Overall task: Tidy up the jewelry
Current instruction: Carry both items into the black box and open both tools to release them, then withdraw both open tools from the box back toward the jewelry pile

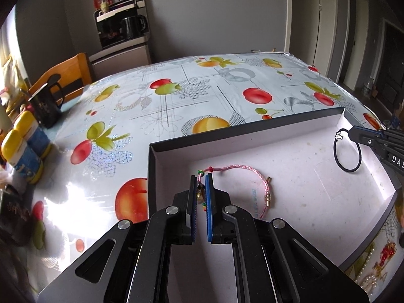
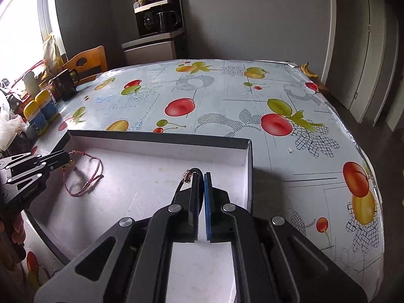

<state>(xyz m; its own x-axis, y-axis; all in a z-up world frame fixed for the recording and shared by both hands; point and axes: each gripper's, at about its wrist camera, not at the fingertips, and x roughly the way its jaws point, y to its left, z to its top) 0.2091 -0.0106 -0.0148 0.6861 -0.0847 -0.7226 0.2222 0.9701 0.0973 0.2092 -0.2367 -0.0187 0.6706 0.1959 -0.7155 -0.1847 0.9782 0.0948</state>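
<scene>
A shallow black box with a white floor [image 1: 290, 176] lies on the fruit-print tablecloth. My left gripper [image 1: 202, 176] is over the box's near left corner, shut on a pink cord bracelet [image 1: 242, 168] at its beaded end with a small gold charm. The rest of the cord and its gold clasp trail on the box floor. My right gripper [image 2: 201, 175] is over the box's far right corner, shut on a black elastic band [image 2: 180, 185] with a small metal charm. In the left wrist view the band [image 1: 348, 171] hangs from the right gripper [image 1: 352, 132] as a loop touching the floor.
A black mug [image 1: 48, 108] and two yellow-capped bottles [image 1: 22, 154] stand at the table's left edge by a wooden chair [image 1: 68, 75]. Pearl and gold jewelry [image 1: 373, 272] lies on the cloth right of the box. A banana [image 2: 308, 69] sits at the far right corner.
</scene>
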